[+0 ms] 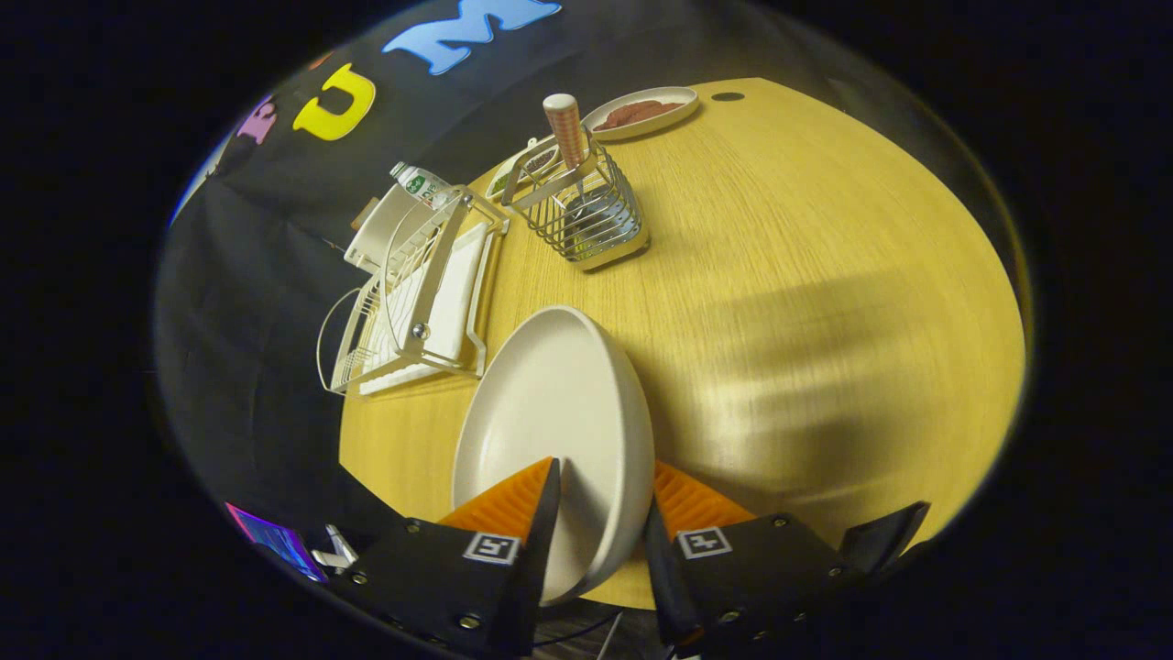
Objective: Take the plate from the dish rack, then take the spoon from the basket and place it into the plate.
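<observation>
The tool (pixel 600 513) at the bottom middle of the frame grips the white plate (pixel 550 412) by its near rim, one finger on the plate's inner face and the other on its underside, so both press on it. The plate is tilted on edge above the wooden table (pixel 825 302), its hollow side facing left. Beyond it, in the left middle of the frame, stands the white wire dish rack (pixel 417 293) at the table's edge, with a bottle (pixel 420 183) just behind it. Further up, near the top centre, a wire basket (pixel 586 215) sits on the table and holds the spoon (pixel 566 128) upright, its patterned handle sticking out above the basket's rim. Behind the basket, at the upper middle, lies a small dish (pixel 646 112) with something reddish brown in it.
</observation>
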Demonstrator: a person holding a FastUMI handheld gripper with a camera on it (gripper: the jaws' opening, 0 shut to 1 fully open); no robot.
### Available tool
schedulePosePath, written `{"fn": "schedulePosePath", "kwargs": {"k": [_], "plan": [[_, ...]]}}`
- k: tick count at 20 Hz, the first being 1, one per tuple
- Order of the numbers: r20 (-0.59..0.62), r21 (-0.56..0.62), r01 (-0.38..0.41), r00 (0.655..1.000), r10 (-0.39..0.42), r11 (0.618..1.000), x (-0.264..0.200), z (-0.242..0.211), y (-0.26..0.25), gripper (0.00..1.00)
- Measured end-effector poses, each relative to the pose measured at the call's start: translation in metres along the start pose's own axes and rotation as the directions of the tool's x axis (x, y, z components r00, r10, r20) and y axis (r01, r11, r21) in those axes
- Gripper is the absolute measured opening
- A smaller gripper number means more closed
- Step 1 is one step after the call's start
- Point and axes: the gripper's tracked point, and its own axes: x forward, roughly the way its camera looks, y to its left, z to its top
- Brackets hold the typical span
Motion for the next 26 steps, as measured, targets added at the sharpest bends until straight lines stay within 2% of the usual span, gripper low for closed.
{"fn": "schedulePosePath", "kwargs": {"k": [1,2,4,6,9,13,15,16,17,19,23,26], "plan": [[0.038,-0.035,0.044,0.998,-0.043,0.998,-0.006,0.008,-0.010,0.64],[0.086,-0.069,0.079,0.994,-0.073,0.994,-0.013,0.018,-0.019,0.70],[0.220,-0.123,0.129,0.970,-0.099,0.984,-0.035,0.044,-0.021,0.73],[0.380,-0.167,0.164,0.921,-0.090,0.972,-0.063,0.078,-0.015,0.73],[0.588,-0.223,0.212,0.808,-0.043,0.951,-0.098,0.120,-0.002,0.73],[0.750,-0.299,0.279,0.659,0.044,0.912,-0.128,0.157,0.022,0.73],[0.813,-0.347,0.326,0.573,0.108,0.879,-0.136,0.171,0.036,0.73],[0.840,-0.362,0.374,0.528,0.125,0.854,-0.140,0.180,0.039,0.73],[0.848,-0.379,0.403,0.511,0.139,0.833,-0.135,0.184,0.040,0.73],[0.839,-0.403,0.401,0.521,0.157,0.823,-0.114,0.182,0.044,0.73],[0.845,-0.390,0.380,0.510,0.161,0.839,-0.079,0.199,0.037,0.71],[0.847,-0.364,0.329,0.505,0.163,0.871,-0.055,0.208,0.035,0.71]]}}
